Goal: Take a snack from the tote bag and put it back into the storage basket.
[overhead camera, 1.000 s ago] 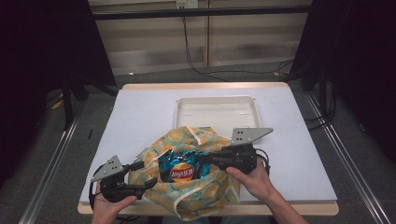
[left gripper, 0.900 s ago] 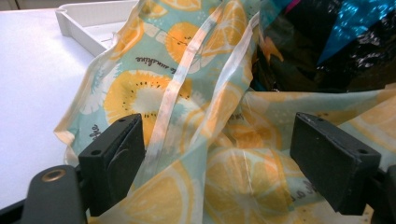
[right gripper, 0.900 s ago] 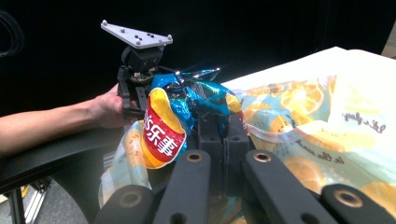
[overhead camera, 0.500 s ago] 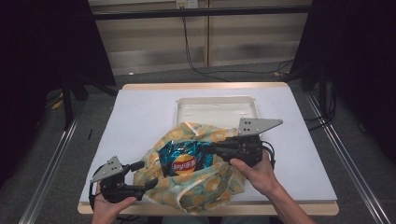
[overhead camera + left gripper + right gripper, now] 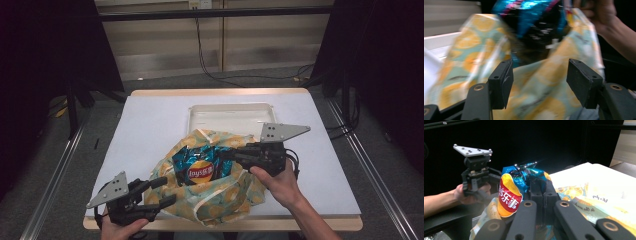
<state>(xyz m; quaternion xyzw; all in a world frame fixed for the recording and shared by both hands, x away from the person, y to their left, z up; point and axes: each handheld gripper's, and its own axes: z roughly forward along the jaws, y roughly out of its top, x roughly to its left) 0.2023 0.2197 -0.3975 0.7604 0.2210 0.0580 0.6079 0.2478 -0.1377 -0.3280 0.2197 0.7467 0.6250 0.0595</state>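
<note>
A blue Lay's chip bag (image 5: 200, 167) stands partly out of a cloth bag (image 5: 225, 197) printed with orange slices, at the table's near middle. My right gripper (image 5: 226, 154) is shut on the chip bag's crinkled top edge; in the right gripper view its jaws (image 5: 543, 185) pinch the foil, with the chip bag (image 5: 510, 195) to their left. My left gripper (image 5: 169, 191) sits at the cloth bag's left edge. Its jaws (image 5: 539, 72) have just been closing but stand apart, and the cloth (image 5: 474, 45) lies behind and between them without being pressed.
A shallow white tray (image 5: 230, 111) lies just beyond the bags on the white-covered table (image 5: 150, 125). The table's near edge runs right under both hands. Dark curtains flank the table and cables trail on the floor behind it.
The right gripper has lifted the chip bag higher out of the cloth bag. The left gripper has risen slightly at the cloth bag's left edge and its jaws have narrowed.
</note>
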